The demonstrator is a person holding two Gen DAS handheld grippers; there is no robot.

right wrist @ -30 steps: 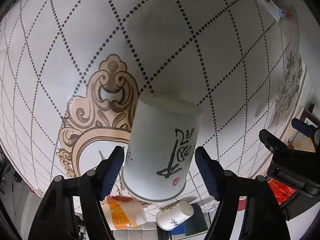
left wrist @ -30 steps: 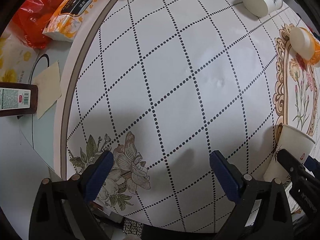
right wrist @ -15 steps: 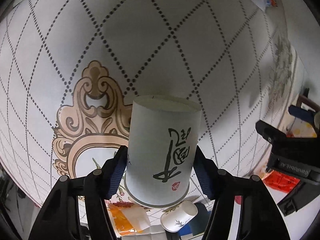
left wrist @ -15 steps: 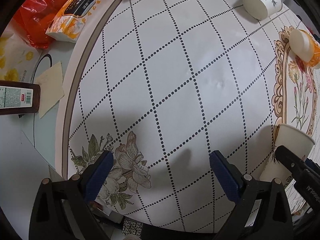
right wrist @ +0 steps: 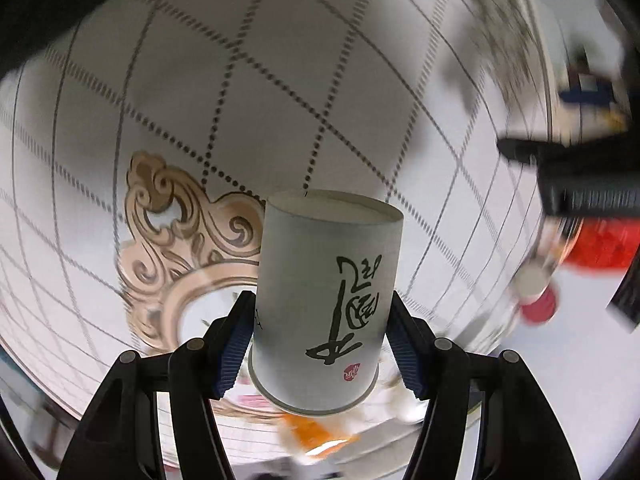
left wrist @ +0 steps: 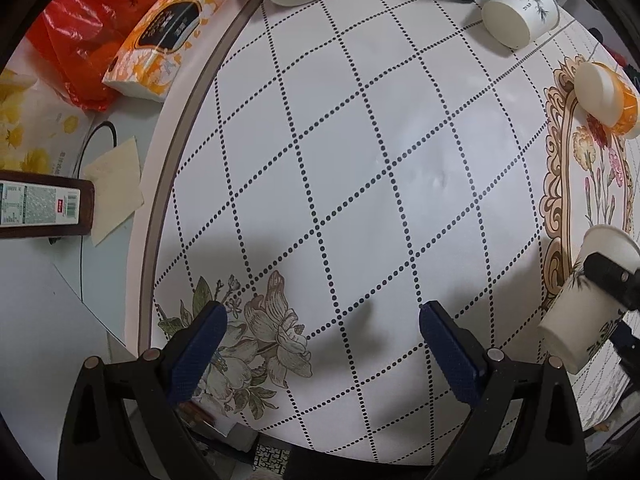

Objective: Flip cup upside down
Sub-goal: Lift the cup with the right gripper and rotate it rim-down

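Right wrist view: your right tool (right wrist: 320,332) is clamped on the cup (right wrist: 326,300), lifted off the counter (right wrist: 280,80); set-down remains. Left tool (left wrist: 322,344) wide open, holding nothing.

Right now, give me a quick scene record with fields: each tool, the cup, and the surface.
right tool: shut on the white cup, pads on both sides
white cup: calligraphy print, off the table, rim nearest the camera
left tool: open, holding nothing, over the table
table: dotted diamond cloth with floral prints
view quality: right wrist background motion-blurred
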